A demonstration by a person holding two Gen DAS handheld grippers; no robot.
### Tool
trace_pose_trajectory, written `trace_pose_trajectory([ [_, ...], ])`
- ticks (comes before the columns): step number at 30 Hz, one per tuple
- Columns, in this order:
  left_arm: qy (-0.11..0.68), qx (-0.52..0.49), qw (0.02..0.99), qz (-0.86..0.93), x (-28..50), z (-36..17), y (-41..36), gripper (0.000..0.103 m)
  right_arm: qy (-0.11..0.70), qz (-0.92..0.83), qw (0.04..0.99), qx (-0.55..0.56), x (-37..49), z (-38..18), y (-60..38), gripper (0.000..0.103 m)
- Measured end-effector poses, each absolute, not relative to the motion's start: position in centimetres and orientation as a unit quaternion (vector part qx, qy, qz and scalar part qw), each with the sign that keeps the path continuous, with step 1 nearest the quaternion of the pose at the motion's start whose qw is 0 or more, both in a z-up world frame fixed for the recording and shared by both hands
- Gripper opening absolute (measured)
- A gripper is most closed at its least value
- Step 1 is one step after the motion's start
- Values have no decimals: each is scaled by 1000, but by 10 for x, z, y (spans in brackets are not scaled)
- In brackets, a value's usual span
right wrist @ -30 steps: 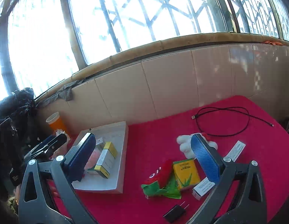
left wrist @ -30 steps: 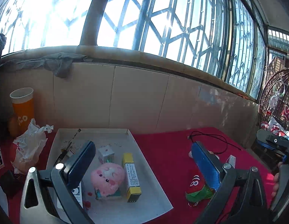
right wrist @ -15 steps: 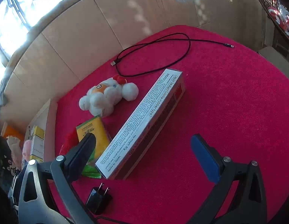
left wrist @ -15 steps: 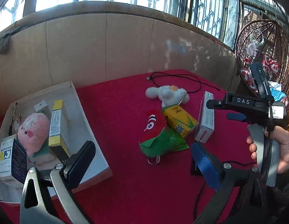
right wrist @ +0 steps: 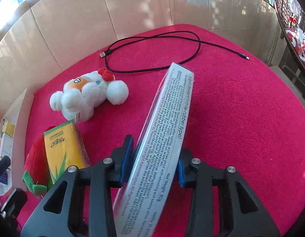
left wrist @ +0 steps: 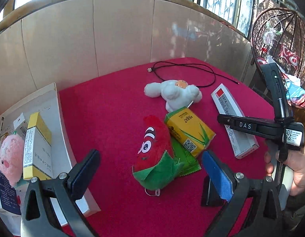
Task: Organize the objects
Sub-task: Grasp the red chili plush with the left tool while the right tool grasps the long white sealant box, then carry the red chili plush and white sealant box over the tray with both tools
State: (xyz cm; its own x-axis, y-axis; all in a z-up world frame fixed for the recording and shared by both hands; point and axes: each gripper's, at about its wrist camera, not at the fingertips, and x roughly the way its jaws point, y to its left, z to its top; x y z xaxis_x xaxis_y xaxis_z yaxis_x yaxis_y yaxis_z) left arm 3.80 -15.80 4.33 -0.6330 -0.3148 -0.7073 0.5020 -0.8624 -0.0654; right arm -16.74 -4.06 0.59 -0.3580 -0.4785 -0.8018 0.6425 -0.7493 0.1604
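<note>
Jaws: right gripper [right wrist: 151,161] closing, pinching sealant box [right wrist: 162,138] | left gripper [left wrist: 150,169] spread, empty, tilted down over strawberry plush [left wrist: 154,154]

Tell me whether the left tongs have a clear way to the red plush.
Probably yes: the left tongs stand open just before the red plush, nothing between; the yellow packet only lies against its far side.

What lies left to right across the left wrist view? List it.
Pink plush → tray → red plush → yellow pack → sealant box → hand holding the right gripper.
</note>
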Motion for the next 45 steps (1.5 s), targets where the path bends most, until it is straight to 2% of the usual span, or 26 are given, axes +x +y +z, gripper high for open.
trace_pose_trajectory([
  [3,123,377,234,-888,24,35,-158,99,89,-816,357,446,-168,5,-24,28],
  [5,124,388,238,-882,19,28,-160,75,85,-816,363,442,-165,5,-17,28],
  [6,131,397,235,-877,16,22,-163,68,83,-816,365,440,-164,6,-15,28],
  [7,142,407,231,-872,15,17,-166,53,83,-817,366,437,-164,4,-16,28],
  [8,152,414,224,-869,15,12,-167,48,84,-819,366,434,-163,4,-17,28],
  [11,154,403,219,-875,21,11,-167,44,92,-823,369,422,-159,2,-20,28],
  [13,148,394,222,-880,25,14,-164,41,92,-825,373,416,-157,2,-18,28],
  [18,138,348,226,-900,44,33,-147,40,26,-819,388,423,-170,4,-3,28],
  [26,121,283,223,-925,74,74,-114,40,-21,-824,414,386,-162,46,19,28],
  [33,120,252,246,-928,89,98,-113,40,-21,-821,455,345,-129,76,12,28],
  [45,135,225,261,-929,112,102,-120,40,-4,-812,490,316,-98,97,4,28],
])
